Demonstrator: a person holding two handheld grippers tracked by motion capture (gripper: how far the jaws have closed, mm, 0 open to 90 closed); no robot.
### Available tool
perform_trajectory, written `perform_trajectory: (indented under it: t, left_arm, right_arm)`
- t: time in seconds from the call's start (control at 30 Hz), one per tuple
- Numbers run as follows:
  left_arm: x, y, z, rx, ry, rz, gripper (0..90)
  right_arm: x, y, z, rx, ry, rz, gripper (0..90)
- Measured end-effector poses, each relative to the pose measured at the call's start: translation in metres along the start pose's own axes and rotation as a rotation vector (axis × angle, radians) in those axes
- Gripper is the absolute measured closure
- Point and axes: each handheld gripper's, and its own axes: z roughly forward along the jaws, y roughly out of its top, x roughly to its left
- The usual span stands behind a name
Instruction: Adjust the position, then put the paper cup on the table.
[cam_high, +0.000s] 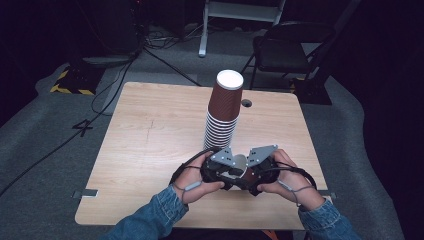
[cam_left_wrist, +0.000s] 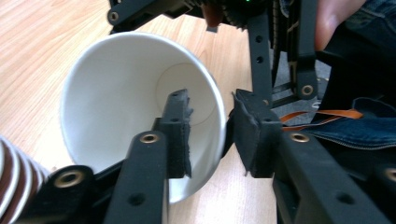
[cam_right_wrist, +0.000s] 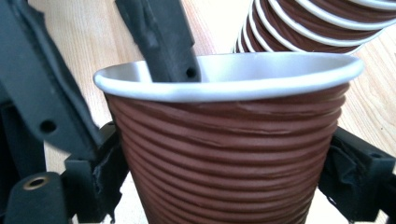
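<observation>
Cup (cam_right_wrist: 229, 144) clamped across its body by right gripper (cam_right_wrist: 224, 177) — left gripper (cam_left_wrist: 210, 128) pinches its rim, near stack (cam_high: 222, 120).

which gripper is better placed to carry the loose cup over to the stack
Right, probably. The right gripper has its jaws on both sides of the cup body. The left gripper only pinches the rim wall. The stack stands just ahead.
</observation>
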Motion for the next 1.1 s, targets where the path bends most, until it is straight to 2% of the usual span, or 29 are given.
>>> perform_trajectory:
  t: [0.2,0.33,0.57,0.6,0.77,0.8,0.83,0.93,1.1]
  left_arm:
    - [-0.002,-0.002,-0.008,-0.020,0.043,-0.010,49.1]
    - [-0.002,-0.006,-0.019,-0.035,0.069,-0.023,44.9]
    - [-0.002,-0.016,-0.036,-0.054,0.104,-0.041,41.4]
    - [-0.002,-0.016,-0.036,-0.054,0.104,-0.041,41.0]
    - [0.003,-0.026,-0.046,-0.060,0.122,-0.072,39.1]
    - [0.004,-0.029,-0.049,-0.062,0.130,-0.081,38.2]
    - [0.004,-0.029,-0.049,-0.062,0.130,-0.081,38.1]
    - [0.007,-0.036,-0.054,-0.068,0.140,-0.104,37.9]
    - [0.016,-0.044,-0.063,-0.070,0.172,-0.129,36.6]
  right_arm:
    - [-0.002,-0.001,-0.005,-0.007,-0.002,0.017,13.3]
    - [-0.004,-0.001,-0.009,-0.033,-0.001,0.025,13.3]
    - [-0.011,0.001,-0.021,-0.133,-0.024,0.064,13.2]
    - [-0.011,0.001,-0.021,-0.133,-0.024,0.064,13.2]
    - [-0.019,0.000,-0.032,-0.210,-0.070,0.105,13.1]
    - [-0.022,-0.001,-0.036,-0.249,-0.095,0.130,13.1]
    - [-0.022,-0.001,-0.036,-0.249,-0.095,0.130,13.1]
    - [-0.026,-0.002,-0.042,-0.305,-0.136,0.160,13.0]
    - [-0.032,-0.006,-0.051,-0.348,-0.194,0.201,12.9]
